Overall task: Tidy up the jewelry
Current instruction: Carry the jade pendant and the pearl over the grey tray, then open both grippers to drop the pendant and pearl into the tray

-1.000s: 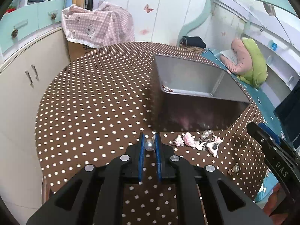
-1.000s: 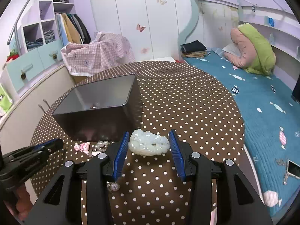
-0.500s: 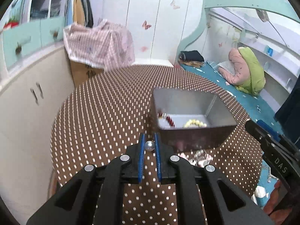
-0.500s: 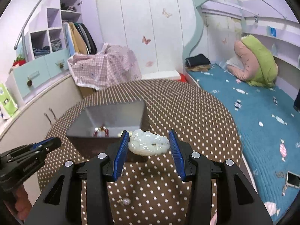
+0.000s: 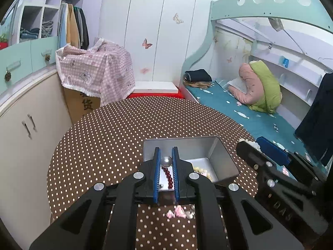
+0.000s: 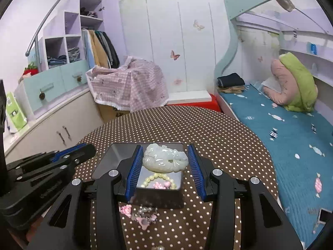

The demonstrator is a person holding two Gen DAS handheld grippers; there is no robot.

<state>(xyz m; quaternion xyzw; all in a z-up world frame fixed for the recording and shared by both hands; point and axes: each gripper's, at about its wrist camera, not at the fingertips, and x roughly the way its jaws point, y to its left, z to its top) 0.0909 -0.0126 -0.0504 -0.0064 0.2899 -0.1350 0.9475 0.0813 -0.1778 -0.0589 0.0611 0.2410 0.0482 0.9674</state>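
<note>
My left gripper (image 5: 166, 162) is shut on a silver pearl bead (image 5: 166, 161) and holds it above the open metal box (image 5: 222, 156). A red bead string (image 5: 168, 177) and a pale yellow bracelet (image 5: 199, 169) lie in the box. My right gripper (image 6: 165, 160) is shut on a pale green jade carving (image 6: 164, 160), also above the box (image 6: 116, 154). The yellow bracelet (image 6: 159, 178) and a pink piece (image 6: 160, 185) show inside. Pink and pearl jewelry (image 6: 141, 213) lies on the table in front of the box.
The box stands on a round table with a brown polka-dot cloth (image 5: 108, 137). A bed (image 6: 291, 137) is on the right, cupboards (image 5: 25, 129) on the left. A pink checked cloth (image 5: 95, 73) covers a carton behind the table.
Both grippers have risen from table level and moved forward over the box, each keeping its piece. The box's inside has come into view.
</note>
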